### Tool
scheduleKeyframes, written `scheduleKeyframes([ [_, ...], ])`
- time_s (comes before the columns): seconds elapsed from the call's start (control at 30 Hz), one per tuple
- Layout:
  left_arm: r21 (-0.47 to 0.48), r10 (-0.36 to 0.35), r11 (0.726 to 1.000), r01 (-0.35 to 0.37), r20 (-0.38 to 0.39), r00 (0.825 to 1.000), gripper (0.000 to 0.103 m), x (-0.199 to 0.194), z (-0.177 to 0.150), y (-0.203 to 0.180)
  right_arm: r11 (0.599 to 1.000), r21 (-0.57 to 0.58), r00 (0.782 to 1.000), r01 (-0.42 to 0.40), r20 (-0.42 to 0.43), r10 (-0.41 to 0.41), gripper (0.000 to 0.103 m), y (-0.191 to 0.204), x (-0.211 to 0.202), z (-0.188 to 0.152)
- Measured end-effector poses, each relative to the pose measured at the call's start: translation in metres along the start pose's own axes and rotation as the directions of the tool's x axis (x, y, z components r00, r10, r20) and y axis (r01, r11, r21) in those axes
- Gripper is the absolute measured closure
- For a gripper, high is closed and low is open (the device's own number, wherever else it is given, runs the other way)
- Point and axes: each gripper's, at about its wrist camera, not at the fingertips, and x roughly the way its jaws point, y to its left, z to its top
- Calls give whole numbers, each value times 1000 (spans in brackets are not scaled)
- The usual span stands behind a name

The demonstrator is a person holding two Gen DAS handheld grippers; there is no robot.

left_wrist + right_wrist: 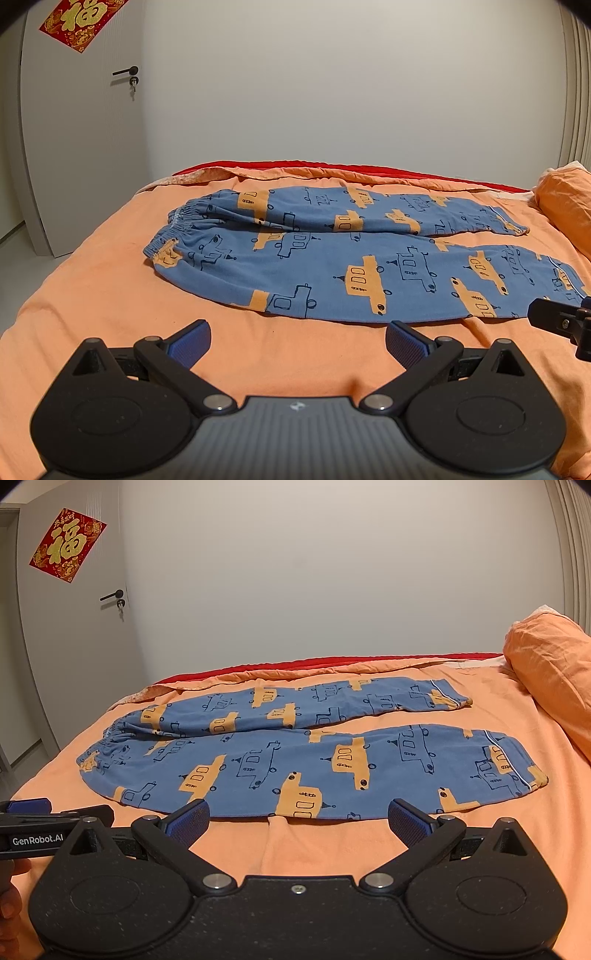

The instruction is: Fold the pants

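Blue pants (pixel 332 258) with orange vehicle prints lie flat on the orange bed, waistband to the left, both legs spread side by side and running right; they also show in the right wrist view (pixel 314 760). My left gripper (pixel 297 343) is open and empty, hovering just in front of the pants' near edge. My right gripper (pixel 297 821) is open and empty, at the near edge of the front leg. The right gripper's side shows at the right of the left wrist view (pixel 561 325); the left gripper's side shows at the left of the right wrist view (pixel 40 830).
An orange pillow (pixel 550 675) lies at the right end of the bed. A red sheet edge (pixel 369 171) runs along the far side by the white wall. A white door (pixel 85 129) with a red decoration stands at the left.
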Motion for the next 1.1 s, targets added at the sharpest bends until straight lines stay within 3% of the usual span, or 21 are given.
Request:
scheduleKeyframes([
  [1.1,-14,-2,1000,2,-40,999,0,6,3,1,1000,1,1000,-1,-11,1,0,-1,2,-1],
])
